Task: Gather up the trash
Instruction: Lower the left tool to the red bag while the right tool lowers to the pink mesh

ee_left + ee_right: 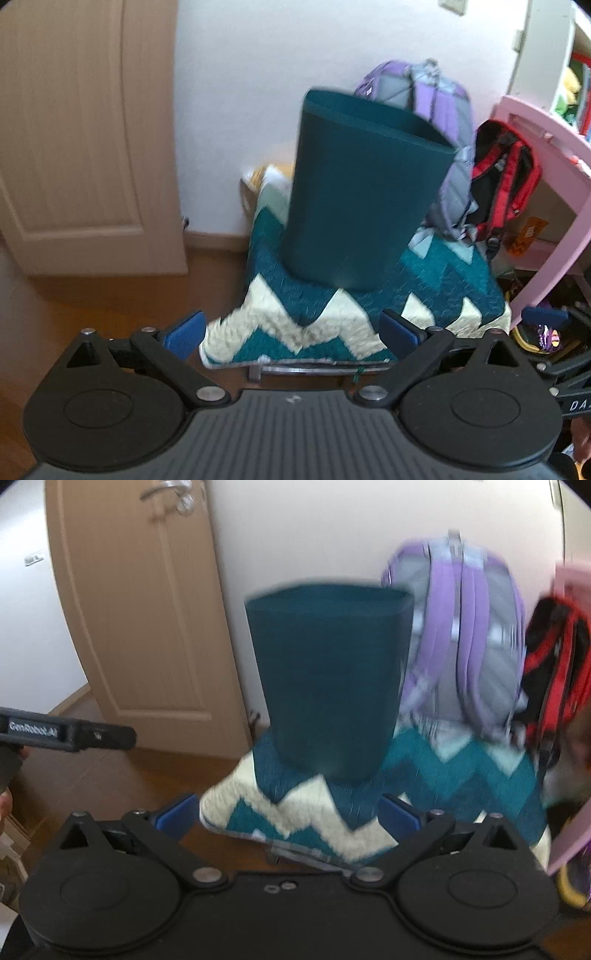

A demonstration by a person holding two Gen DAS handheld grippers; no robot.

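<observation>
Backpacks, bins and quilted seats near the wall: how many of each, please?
Backpacks: 2, purple-grey backpack and red-black backpack
Bins: 1, teal bin
Quilted seats: 1, zigzag quilted seat
Total: 4

Both wrist cams: teal bin point(364, 192) ahead.

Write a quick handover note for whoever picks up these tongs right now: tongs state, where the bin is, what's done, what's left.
Left tongs: open, nothing between the pads.
Right tongs: open, nothing held.
Teal bin: upright on the zigzag quilt, ahead of both tongs, with the purple backpack and red backpack behind it by the wall.
Done: nothing visibly collected; the bin's inside is hidden from both cameras.
Left: find the trash, none is clearly visible here, and get it into the bin.
</observation>
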